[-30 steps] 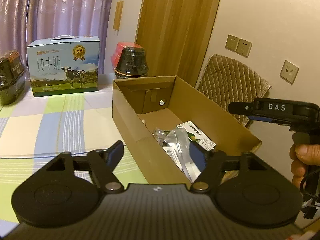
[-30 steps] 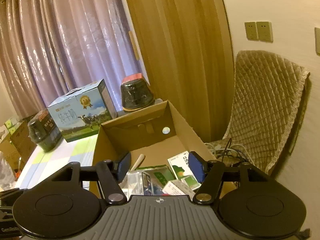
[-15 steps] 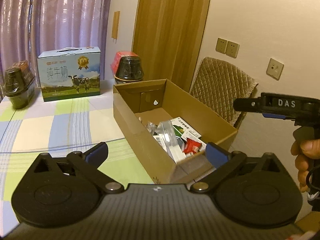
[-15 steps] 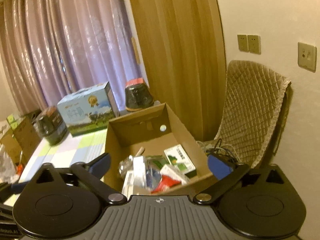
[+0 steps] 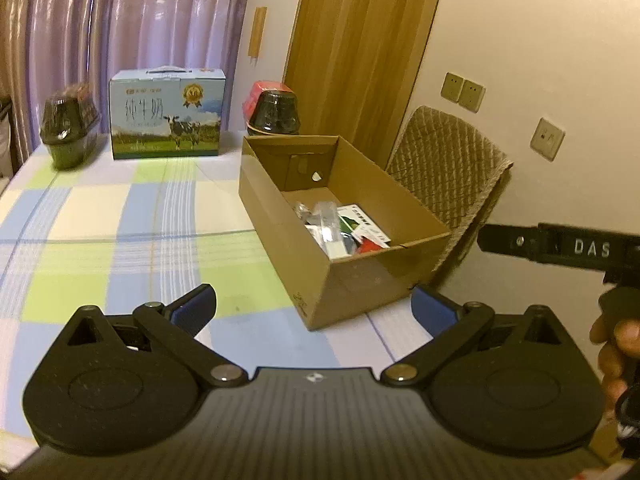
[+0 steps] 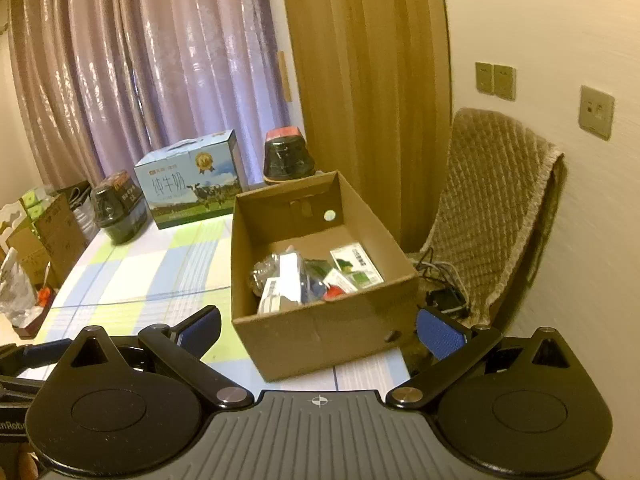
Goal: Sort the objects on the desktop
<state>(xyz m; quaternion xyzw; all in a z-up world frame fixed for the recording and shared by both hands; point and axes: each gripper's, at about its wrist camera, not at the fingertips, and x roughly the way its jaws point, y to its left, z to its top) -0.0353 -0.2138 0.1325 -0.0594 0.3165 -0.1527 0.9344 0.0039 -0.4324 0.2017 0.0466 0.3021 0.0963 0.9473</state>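
An open cardboard box (image 5: 360,280) (image 6: 320,332) stands on the checked tablecloth at the table's right edge. Inside it lie several small items (image 5: 340,228) (image 6: 312,276): packets, a white-and-green carton, something red. My left gripper (image 5: 314,312) is open and empty, held back from the box's near corner. My right gripper (image 6: 318,328) is also open and empty, just short of the box's near wall. The right gripper's body (image 5: 560,246) and a hand (image 5: 612,344) show at the right of the left wrist view.
A blue milk carton case (image 5: 166,118) (image 6: 188,180) and two dark wrapped jars (image 5: 274,112) (image 5: 68,128) stand at the table's far side. A chair with a quilted cover (image 6: 492,208) is right of the table, cables (image 6: 440,280) beside it. Cardboard boxes (image 6: 44,236) sit at left.
Both grippers have pulled back from over the box and opened wider. The box and its contents now lie farther ahead in both views.
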